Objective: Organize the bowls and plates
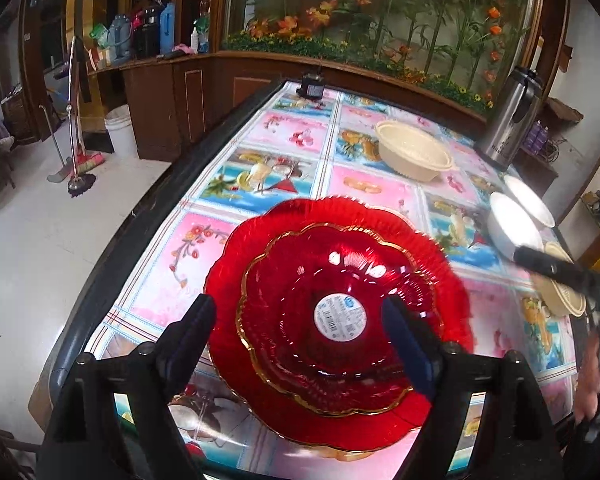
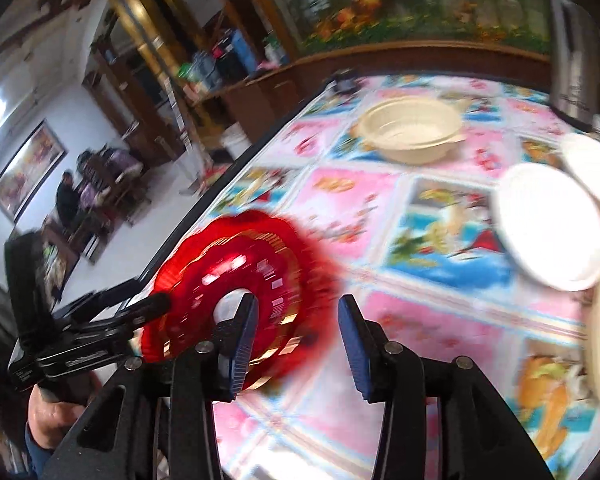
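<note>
Red scalloped plates [image 1: 336, 320] lie stacked flat, hollow sides up; round.

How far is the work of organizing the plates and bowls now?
Done: the smaller red plate lies nested on the larger red plate. In hand: nothing; the left claw is open above the red stack, and the right claw is open and empty. Left: the beige bowl, two white bowls and another beige dish are spread on the table.
</note>
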Demonstrator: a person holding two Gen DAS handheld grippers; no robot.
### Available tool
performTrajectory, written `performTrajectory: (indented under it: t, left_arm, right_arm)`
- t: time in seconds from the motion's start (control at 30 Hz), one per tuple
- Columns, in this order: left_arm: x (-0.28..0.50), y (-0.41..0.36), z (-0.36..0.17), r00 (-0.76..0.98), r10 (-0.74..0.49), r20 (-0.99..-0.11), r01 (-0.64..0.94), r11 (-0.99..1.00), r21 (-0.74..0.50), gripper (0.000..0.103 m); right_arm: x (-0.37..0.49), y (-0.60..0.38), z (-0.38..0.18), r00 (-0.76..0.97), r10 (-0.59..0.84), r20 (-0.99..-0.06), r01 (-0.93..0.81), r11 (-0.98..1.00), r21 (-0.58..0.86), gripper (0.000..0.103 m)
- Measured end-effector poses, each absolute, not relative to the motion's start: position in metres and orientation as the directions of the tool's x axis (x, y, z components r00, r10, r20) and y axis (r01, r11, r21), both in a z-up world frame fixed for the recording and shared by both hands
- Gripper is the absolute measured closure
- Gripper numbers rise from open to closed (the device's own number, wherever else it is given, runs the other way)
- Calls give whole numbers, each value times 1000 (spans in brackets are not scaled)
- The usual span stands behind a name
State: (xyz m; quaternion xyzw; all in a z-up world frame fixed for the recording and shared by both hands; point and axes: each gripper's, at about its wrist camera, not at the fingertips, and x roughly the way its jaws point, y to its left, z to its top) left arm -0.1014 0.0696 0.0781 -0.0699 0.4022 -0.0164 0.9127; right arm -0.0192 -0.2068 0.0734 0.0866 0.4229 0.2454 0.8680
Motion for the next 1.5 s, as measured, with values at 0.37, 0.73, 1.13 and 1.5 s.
performTrajectory:
  t: [0.37,0.73,1.13,1.5]
  left_arm:
    - [-112,19,91,682,-157,-715,119,987,-104,18]
    - [-111,0,89,656,-211,-725,173,977,-128,18]
    - [-94,-34,100,619,-329,-713,274,941,-197,26]
    - [-32,-111,73,493,-285,-822,351,930,-112,62]
  right_arm:
    - [68,-314,48,541,284,-792,-70,953,294,51]
    - [8,-267,44,339,477,-811,-300,872,387,50]
    - [-80,-323,88,596,429,-679,-238,902,361,52]
    - [-69,-356,41,552,461,-695,-93,862,498,76]
